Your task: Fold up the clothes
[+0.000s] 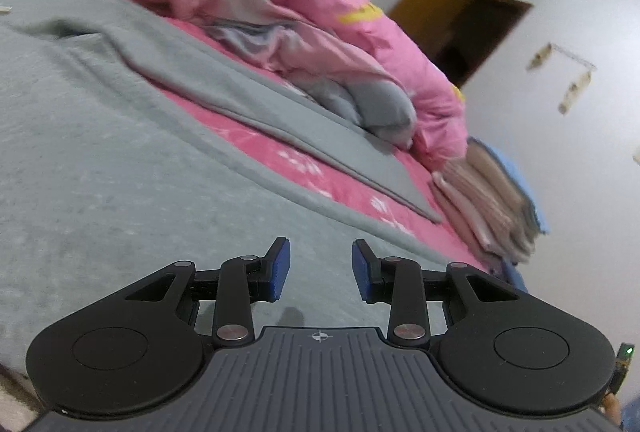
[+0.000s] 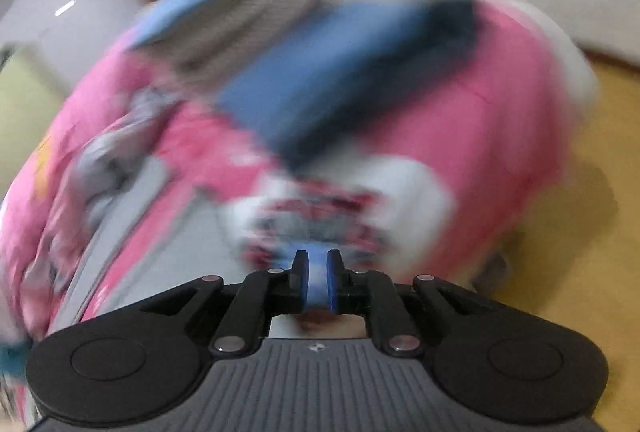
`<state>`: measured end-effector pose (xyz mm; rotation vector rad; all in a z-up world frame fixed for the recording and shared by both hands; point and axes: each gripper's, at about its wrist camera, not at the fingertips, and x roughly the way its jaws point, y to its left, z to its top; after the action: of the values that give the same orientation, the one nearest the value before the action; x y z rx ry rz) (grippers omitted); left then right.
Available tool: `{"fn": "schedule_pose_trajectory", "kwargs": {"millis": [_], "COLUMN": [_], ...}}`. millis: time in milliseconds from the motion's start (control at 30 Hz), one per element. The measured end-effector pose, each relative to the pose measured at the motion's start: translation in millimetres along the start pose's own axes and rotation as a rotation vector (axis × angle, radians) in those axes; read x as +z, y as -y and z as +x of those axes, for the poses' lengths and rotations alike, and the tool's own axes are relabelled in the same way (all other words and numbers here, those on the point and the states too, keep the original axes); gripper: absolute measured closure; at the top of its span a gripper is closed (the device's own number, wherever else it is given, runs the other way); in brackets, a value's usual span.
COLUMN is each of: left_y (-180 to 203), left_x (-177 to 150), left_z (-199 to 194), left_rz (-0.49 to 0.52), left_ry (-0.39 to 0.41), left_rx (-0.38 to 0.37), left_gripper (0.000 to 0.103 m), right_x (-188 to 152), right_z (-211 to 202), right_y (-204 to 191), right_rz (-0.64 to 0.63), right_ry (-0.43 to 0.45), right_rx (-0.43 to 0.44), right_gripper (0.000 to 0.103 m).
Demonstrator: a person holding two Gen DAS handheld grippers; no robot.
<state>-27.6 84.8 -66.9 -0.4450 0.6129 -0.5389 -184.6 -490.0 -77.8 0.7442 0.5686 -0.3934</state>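
- On the bed, a grey garment lies spread over the pink floral sheet; it fills most of the left wrist view, with one long grey panel folded out toward the far edge.
- Low over that grey cloth hangs the left gripper, its jaws released, a wide gap between the blue pads and nothing between them; whether the pads touch the cloth cannot be told.
- Beyond the garment, a crumpled pink quilt is heaped along the far side of the bed, with grey and pale folds tucked into it.
- Just beside the quilt's end, at the bed's edge, sits a stack of folded clothes in beige tones, with a light blue piece behind it.
- Behind the bed stands a white wall with a dark, wood-framed opening.
- From the right wrist, everything past the tool is heavily smeared by blur.
- At the bottom of that view the right gripper has its jaws nearly closed, and something pale blue shows in the narrow gap; whether it is pinched cloth or only background cannot be told.
- Ahead of it lie a blurred blue folded garment, pink bedding and a white patterned patch, with yellowish floor to the right.
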Motion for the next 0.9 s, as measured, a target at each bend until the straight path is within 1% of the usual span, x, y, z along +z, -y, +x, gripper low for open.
{"fn": "schedule_pose_trajectory", "kwargs": {"millis": [67,133,200,233,267,333,367,400,467,500,533,567,600,633,667,700,733,767,800,833,867,900], "left_y": [-4,-9,-13,-16,-13,-3,1,4,5,2,-2,-6,-10,-13,-16,-18,-21,-23,-26,-28,-31,-33], "left_x": [9,17,26,30,37,54,58,59,53,45,35,25,15,11,9,7,5,3,1,-1,-3,-5], "left_z": [-10,-20,-30,-35,-45,-67,-72,-75,-70,-65,-58,-51,-44,-41,-39,-37,-35,-34,-32,-30,-28,-26], "left_rz": [-0.008,-0.016,-0.025,-0.029,0.004,0.097,0.141,0.185,0.232,0.238,0.238,0.238,0.238,0.231,0.222,0.213,0.204,0.195,0.186,0.177,0.168,0.159], "left_ry": [0.019,0.037,0.056,0.065,0.079,0.110,0.100,0.080,0.018,-0.016,-0.049,-0.083,-0.117,-0.125,-0.124,-0.123,-0.122,-0.121,-0.120,-0.119,-0.118,-0.117], "left_rx": [0.023,0.045,0.068,0.079,0.111,0.191,0.230,0.268,0.323,0.335,0.342,0.348,0.355,0.360,0.363,0.366,0.370,0.373,0.376,0.380,0.383,0.386], "left_gripper": [0.070,0.070,0.070,0.070,0.070,0.068,0.067,0.065,0.065,0.065,0.065,0.065,0.065,0.065,0.065,0.065,0.065,0.065,0.065,0.065,0.065,0.065], "right_x": [-12,-19,-35,-45,-54,-74,-81,-81,-76,-63,-45,-26,-9,9,25,41,51,57,55,48,40,29], "right_z": [15,28,45,55,65,89,102,115,139,147,155,163,166,170,174,174,169,155,141,125,111,103], "right_y": [-55,-115,-167,-192,-214,-244,-252,-251,-244,-232,-219,-207,-196,-183,-170,-155,-146,-139,-140,-142,-144,-145], "right_rz": [-0.172,-0.350,-0.496,-0.563,-0.625,-0.715,-0.741,-0.736,-0.709,-0.646,-0.569,-0.507,-0.485,-0.472,-0.446,-0.399,-0.356,-0.340,-0.367,-0.412,-0.457,-0.499], "right_ry": [-0.031,-0.081,-0.145,-0.178,-0.208,-0.262,-0.286,-0.303,-0.335,-0.346,-0.345,-0.314,-0.261,-0.207,-0.181,-0.172,-0.167,-0.153,-0.145,-0.149,-0.168,-0.217], "right_rx": [0.094,0.196,0.292,0.336,0.372,0.405,0.409,0.394,0.379,0.407,0.402,0.346,0.268,0.180,0.112,0.066,0.055,0.061,0.085,0.128,0.180,0.248], "right_gripper": [0.091,0.081,0.075,0.074,0.074,0.074,0.075,0.075,0.082,0.092,0.094,0.094,0.094,0.094,0.094,0.093,0.091,0.091,0.090,0.089,0.088,0.085]}}
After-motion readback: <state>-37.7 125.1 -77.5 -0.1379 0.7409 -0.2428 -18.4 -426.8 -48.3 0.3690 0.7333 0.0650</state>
